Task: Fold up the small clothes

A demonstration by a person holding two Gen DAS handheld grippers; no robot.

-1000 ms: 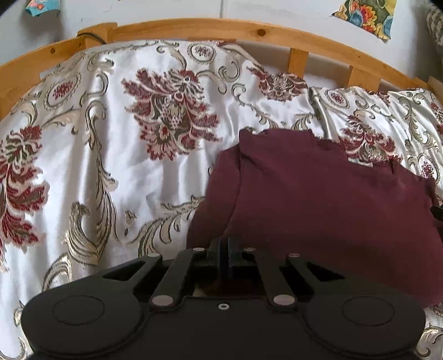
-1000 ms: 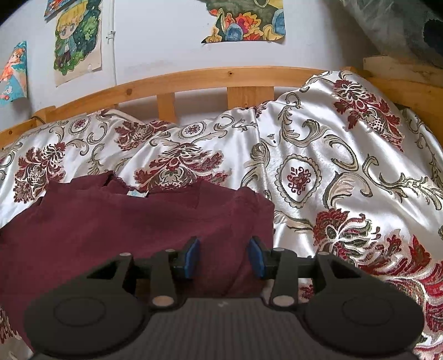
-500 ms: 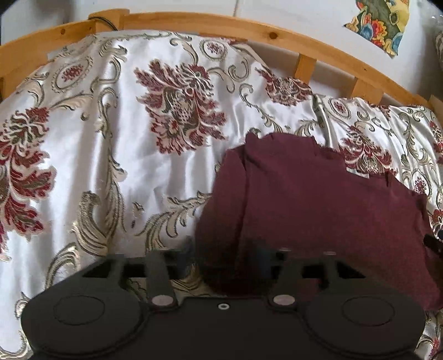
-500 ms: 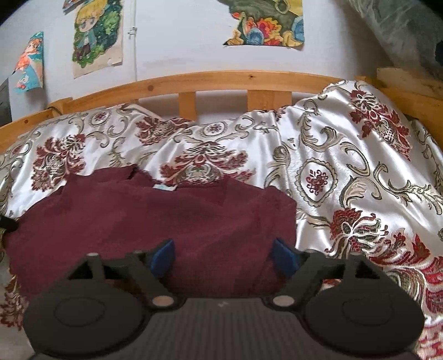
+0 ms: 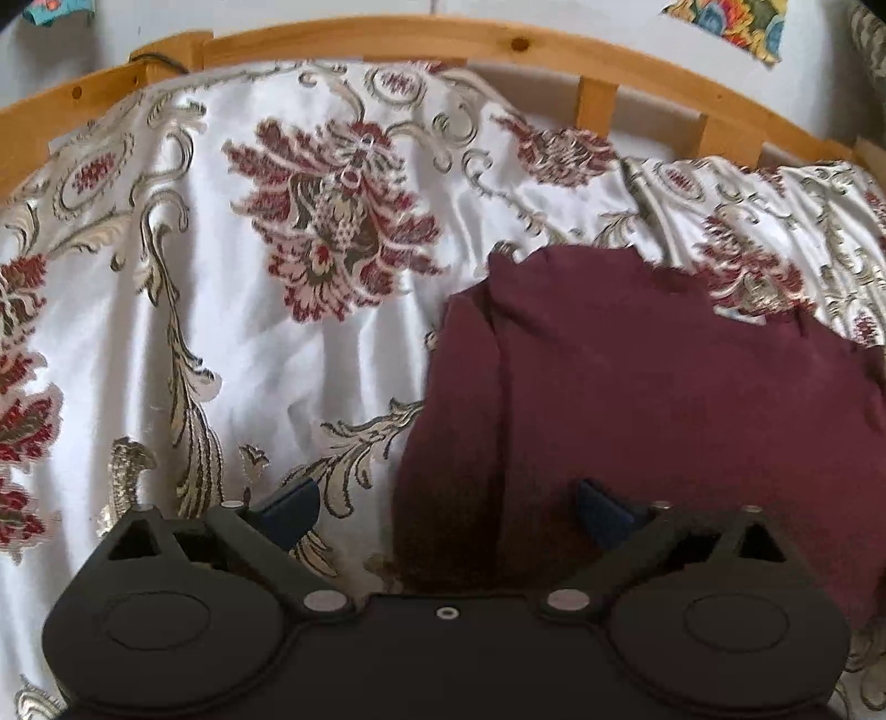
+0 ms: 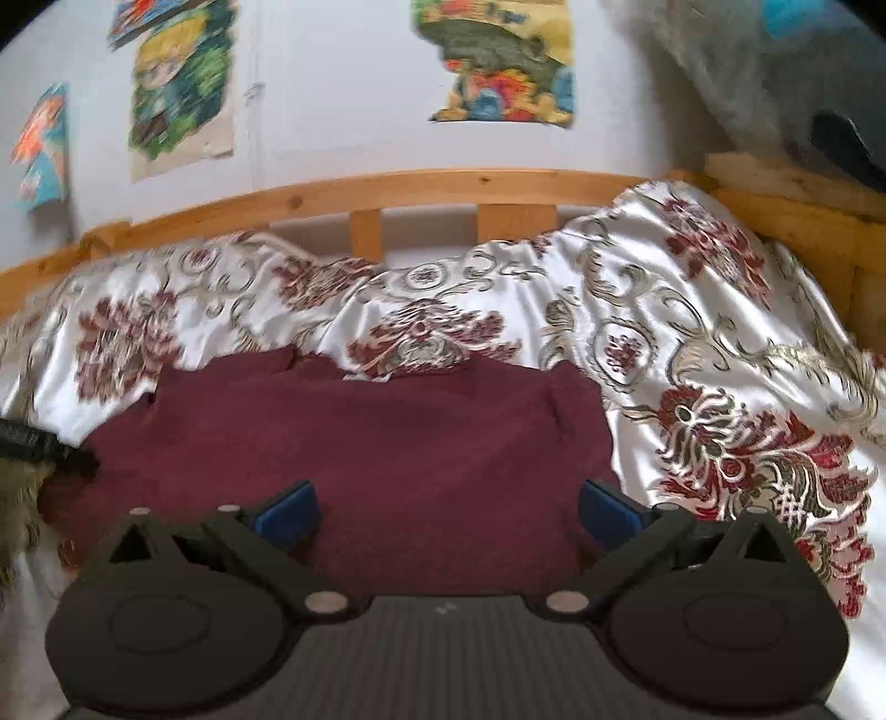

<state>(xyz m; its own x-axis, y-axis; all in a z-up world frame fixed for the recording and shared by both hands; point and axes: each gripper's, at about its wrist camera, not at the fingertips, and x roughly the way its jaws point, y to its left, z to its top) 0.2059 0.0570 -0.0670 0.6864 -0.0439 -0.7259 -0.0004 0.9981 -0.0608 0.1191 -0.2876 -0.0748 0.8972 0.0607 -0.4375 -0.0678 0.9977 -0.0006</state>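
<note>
A glossy white satin bedspread point(image 5: 232, 343), woven with dark red flowers and gold scrolls, lies in soft creases inside a curved pale wooden bed frame point(image 5: 387, 41). On it rests the maroon shirt point(image 5: 637, 399), a matte, finely knitted garment folded into a rough rectangle, its left side turned under in a rounded fold. In the left wrist view the left gripper point(image 5: 446, 509) sits low above the shirt's near left corner, fingers spread wide: one blue pad point(image 5: 290, 507) over the bedspread, the other over maroon cloth, nothing between them. In the right wrist view the right gripper point(image 6: 446, 507) is likewise splayed wide and empty, hovering over the shirt's point(image 6: 360, 443) near edge toward its right side. Colourful paper posters point(image 6: 498, 61) hang on the white wall behind.
</note>
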